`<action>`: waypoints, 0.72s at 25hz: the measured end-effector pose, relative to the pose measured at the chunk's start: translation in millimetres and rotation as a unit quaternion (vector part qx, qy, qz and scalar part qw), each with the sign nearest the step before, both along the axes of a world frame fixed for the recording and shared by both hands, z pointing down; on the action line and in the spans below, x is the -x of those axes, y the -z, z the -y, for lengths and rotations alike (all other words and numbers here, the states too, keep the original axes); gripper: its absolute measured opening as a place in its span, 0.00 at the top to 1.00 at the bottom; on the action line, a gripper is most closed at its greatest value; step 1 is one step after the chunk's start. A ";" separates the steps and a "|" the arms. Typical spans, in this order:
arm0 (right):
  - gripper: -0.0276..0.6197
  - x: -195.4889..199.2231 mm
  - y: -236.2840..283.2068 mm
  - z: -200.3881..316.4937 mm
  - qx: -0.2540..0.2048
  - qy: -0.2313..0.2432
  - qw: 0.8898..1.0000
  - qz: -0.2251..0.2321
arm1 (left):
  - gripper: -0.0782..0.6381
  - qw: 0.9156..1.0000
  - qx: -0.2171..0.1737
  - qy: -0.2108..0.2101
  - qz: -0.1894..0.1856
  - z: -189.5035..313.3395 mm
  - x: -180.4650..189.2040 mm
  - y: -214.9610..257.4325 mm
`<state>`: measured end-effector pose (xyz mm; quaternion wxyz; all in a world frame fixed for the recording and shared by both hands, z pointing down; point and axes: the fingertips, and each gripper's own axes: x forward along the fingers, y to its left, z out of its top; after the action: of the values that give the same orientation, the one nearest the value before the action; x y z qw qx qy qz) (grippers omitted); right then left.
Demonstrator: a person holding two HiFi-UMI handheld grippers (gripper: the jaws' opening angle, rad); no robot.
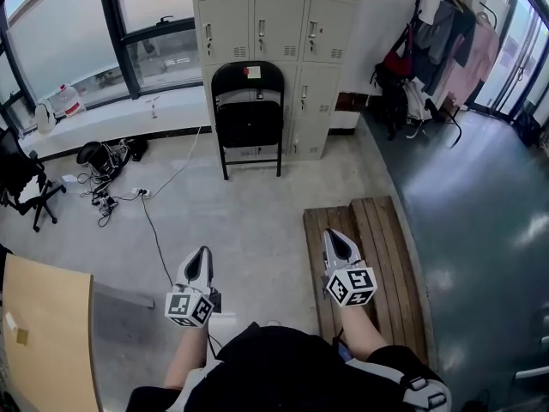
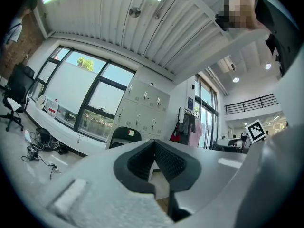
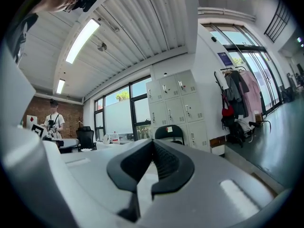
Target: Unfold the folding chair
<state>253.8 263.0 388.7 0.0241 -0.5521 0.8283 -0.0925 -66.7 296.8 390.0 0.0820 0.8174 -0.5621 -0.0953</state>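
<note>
One seemingly folded chair [image 1: 249, 123] beyond closed left gripper [image 1: 202, 254], right gripper [image 1: 334, 237]

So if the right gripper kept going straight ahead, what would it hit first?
Probably the chair by the lockers. The right gripper points across bare floor toward it, though depth is unclear.

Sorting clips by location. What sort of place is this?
Probably an indoor office or lab staff area: grey metal lockers on the back wall with the folding chair in front, a coat rack hung with clothes at right, and an office chair by the big windows.
</note>
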 end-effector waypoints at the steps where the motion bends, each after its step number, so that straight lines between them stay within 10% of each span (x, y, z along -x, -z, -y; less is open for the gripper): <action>1: 0.95 -4.5 -2.0 4.6 0.005 -0.002 1.000 0.001 | 0.89 1.000 -0.004 0.001 0.003 3.3 -4.1 2.6; 18: 0.95 18.0 -31.3 90.9 0.032 0.022 0.999 -0.010 | 0.89 0.998 0.023 0.066 0.000 76.9 35.9 -16.5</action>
<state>235.8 172.1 420.0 -0.0034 -0.5349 0.8372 -0.1137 -102.7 219.9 406.5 0.0942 0.7764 -0.6171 -0.0870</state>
